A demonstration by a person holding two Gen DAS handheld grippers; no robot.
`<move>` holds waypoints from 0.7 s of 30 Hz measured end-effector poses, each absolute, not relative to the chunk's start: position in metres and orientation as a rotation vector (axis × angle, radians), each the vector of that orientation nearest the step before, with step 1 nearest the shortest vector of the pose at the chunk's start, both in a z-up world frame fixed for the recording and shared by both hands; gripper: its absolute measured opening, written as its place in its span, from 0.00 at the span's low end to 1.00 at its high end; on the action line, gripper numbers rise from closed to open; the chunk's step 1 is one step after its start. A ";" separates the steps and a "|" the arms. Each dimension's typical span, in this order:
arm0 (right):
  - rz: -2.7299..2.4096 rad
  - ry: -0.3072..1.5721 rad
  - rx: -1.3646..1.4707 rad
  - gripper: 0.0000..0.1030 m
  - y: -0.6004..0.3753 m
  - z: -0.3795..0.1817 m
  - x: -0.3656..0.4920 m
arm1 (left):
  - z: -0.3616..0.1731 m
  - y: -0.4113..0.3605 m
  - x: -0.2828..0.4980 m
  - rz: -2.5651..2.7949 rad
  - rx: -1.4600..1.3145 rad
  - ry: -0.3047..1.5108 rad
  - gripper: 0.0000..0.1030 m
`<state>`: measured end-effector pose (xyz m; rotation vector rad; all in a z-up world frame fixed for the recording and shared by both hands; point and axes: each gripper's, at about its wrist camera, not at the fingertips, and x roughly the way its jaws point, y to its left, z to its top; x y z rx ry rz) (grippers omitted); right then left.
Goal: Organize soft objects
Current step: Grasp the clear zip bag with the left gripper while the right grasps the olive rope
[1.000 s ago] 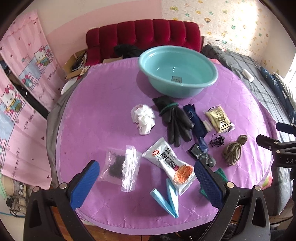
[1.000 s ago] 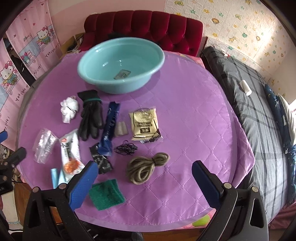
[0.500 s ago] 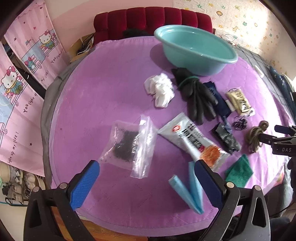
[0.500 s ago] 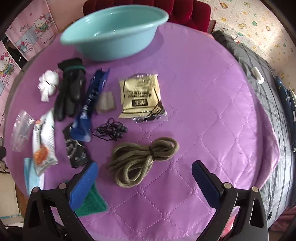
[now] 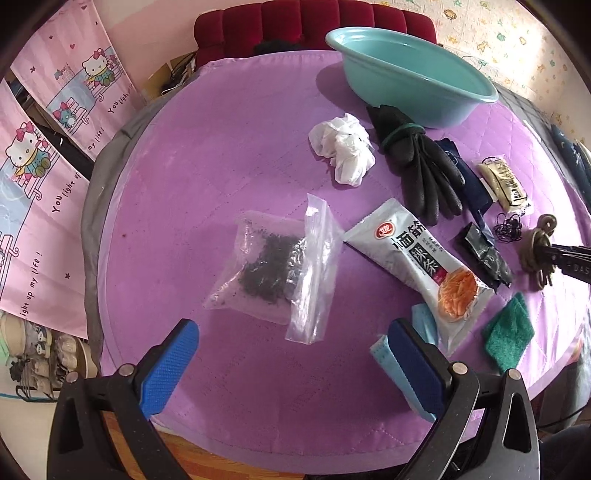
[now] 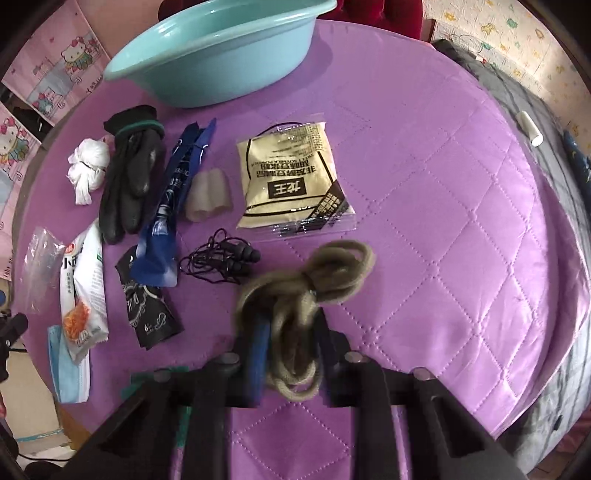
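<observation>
My right gripper (image 6: pixel 291 339) is shut on the near end of a coiled olive rope (image 6: pixel 317 280) on the purple quilted table; the rope also shows in the left wrist view (image 5: pixel 537 251). My left gripper (image 5: pixel 291 350) is open and empty, low over the table's near edge, in front of a clear bag of dark bits (image 5: pixel 269 269). A teal basin (image 5: pixel 410 77) stands at the back. A white crumpled cloth (image 5: pixel 345 147), black gloves (image 5: pixel 421 166) and a snack packet (image 5: pixel 417 258) lie between.
On the table also lie a beige powder packet (image 6: pixel 291 173), black earphones (image 6: pixel 225 262), a blue wrapper (image 6: pixel 177 192), a black pouch (image 6: pixel 147 310), a green scrubbing pad (image 5: pixel 509 332) and a blue face mask (image 5: pixel 402 354). A red sofa (image 5: pixel 314 26) stands behind.
My right gripper moved down and forward onto the rope and shut on it. My left gripper dropped lower and nearer to the clear bag, still open.
</observation>
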<state>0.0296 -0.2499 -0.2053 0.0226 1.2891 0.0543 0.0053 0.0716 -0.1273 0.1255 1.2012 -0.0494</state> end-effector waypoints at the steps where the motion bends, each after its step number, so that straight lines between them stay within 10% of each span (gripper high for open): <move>1: 0.058 1.287 0.012 0.20 -0.248 -0.201 0.028 | -0.129 0.072 0.006 -0.050 0.129 1.200 1.00; 12: 0.051 1.254 0.044 0.18 -0.247 -0.168 0.017 | -0.144 0.070 0.028 -0.096 0.183 1.195 0.99; 21: 0.057 1.240 0.046 0.18 -0.242 -0.166 0.009 | -0.169 0.071 0.053 -0.101 0.252 1.223 0.67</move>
